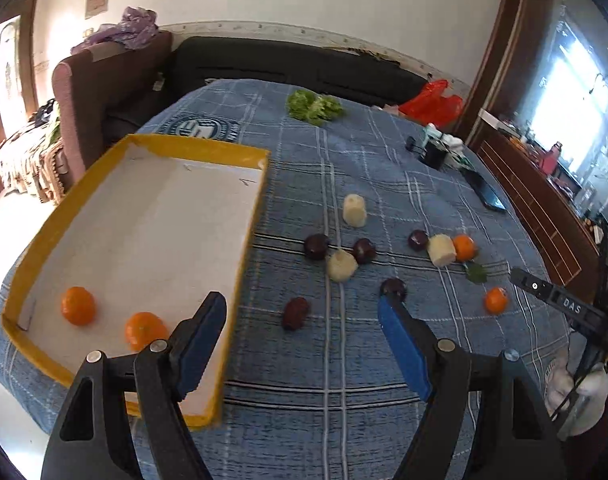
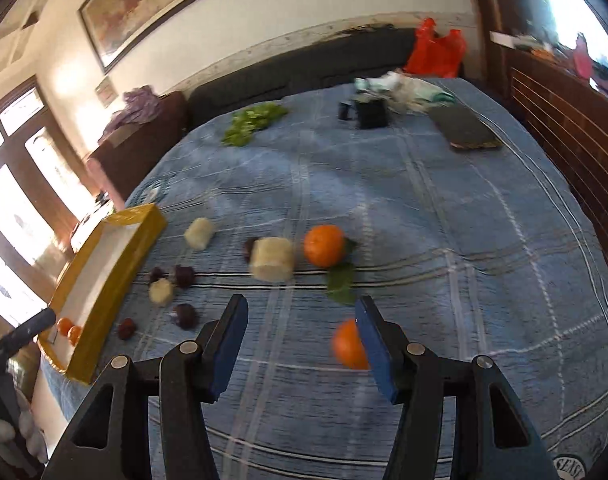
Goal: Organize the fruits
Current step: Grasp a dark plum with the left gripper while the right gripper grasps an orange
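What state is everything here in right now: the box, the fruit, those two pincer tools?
Yellow-rimmed cardboard tray: open, holding two oranges.
Orange nearest the right hand-held gripper: loose on cloth, ungripped.
Left hand-held gripper: open, empty.
Right hand-held gripper: open, empty.

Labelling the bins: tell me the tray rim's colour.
Yellow tray rim, white inside; clearest in the left wrist view.

Both wrist views over shared tablecloth (image 1: 344,360)

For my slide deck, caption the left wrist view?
Open left gripper above cloth; two oranges in tray, fruit scattered.
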`<state>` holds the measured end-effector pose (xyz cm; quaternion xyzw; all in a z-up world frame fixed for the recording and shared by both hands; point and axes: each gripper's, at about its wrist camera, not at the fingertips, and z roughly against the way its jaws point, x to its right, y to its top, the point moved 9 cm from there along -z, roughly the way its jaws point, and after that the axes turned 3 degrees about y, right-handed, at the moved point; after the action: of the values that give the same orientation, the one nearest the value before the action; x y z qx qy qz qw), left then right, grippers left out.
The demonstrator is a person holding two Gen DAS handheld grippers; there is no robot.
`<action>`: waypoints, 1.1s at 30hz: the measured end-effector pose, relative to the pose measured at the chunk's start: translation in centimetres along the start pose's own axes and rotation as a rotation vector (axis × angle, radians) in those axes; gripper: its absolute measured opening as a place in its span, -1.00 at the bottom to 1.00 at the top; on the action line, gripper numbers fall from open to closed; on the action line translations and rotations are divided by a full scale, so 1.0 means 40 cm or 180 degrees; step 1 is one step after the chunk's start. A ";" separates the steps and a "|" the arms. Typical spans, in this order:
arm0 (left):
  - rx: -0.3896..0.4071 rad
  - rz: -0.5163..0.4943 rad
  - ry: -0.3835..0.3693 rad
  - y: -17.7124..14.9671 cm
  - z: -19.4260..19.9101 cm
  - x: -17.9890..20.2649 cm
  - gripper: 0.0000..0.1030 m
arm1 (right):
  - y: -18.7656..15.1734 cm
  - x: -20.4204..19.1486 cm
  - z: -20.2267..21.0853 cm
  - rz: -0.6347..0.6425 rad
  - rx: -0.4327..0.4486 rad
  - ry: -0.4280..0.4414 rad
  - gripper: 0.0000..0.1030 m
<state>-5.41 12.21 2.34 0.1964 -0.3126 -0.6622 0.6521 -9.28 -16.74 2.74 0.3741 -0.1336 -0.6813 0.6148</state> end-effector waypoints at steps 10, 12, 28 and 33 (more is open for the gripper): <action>-0.0283 -0.0616 -0.0241 -0.034 -0.160 0.205 0.50 | -0.014 0.074 -0.060 -0.0191 -0.0089 0.0060 0.17; -0.0314 -0.0700 -0.0224 -0.030 -0.193 0.226 0.50 | -0.017 0.079 -0.070 -0.0187 -0.0096 0.0072 0.17; -0.0477 -0.0967 -0.0137 -0.053 -0.293 0.275 -0.47 | -0.045 0.077 -0.119 -0.0017 -0.0261 -0.0066 0.06; -0.0360 -0.0874 -0.0187 -0.043 -0.247 0.263 -0.47 | -0.044 0.077 -0.119 0.0054 -0.0272 -0.0217 -0.22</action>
<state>-0.84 0.20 -4.44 0.1807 -0.2639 -0.7671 0.5561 -7.27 -17.93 -2.71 0.3229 -0.1284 -0.6935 0.6311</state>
